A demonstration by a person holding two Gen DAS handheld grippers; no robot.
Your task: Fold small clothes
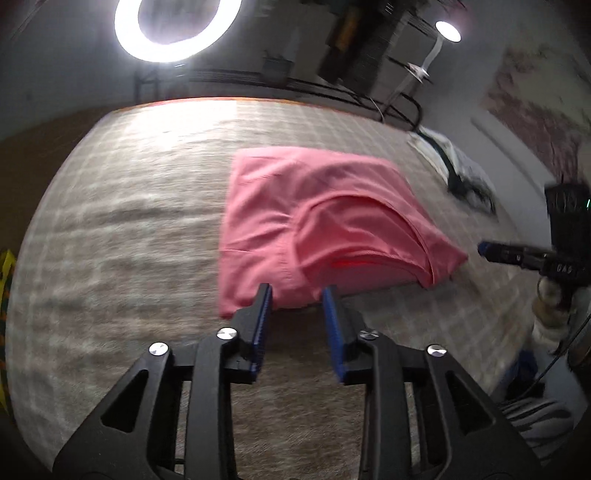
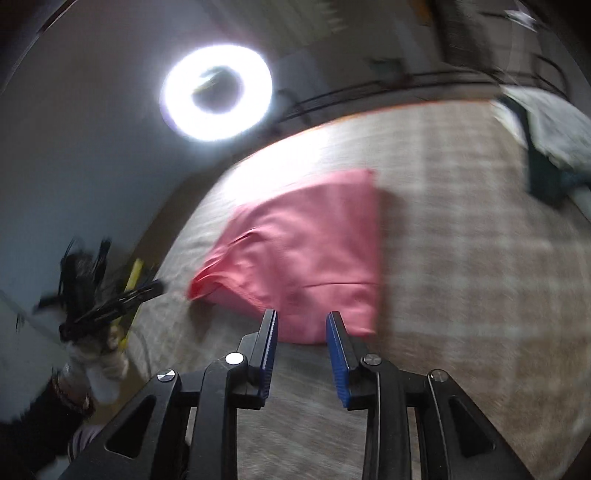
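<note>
A pink garment (image 1: 314, 221) lies folded into a rough rectangle on the checked beige table cover (image 1: 129, 221); its neckline faces the near side. It also shows in the right wrist view (image 2: 303, 251). My left gripper (image 1: 297, 291) is open and empty, above the garment's near edge. My right gripper (image 2: 301, 317) is open and empty, above the garment's near edge from the other side. The right gripper also shows at the right edge of the left wrist view (image 1: 484, 248). The left gripper appears blurred at the left of the right wrist view (image 2: 159, 286).
A pile of white and dark green clothes (image 1: 458, 166) lies at the table's far right, also in the right wrist view (image 2: 550, 147). A lit ring light (image 1: 173, 29) stands behind the table. A yellow object (image 2: 133, 288) lies at the left table edge.
</note>
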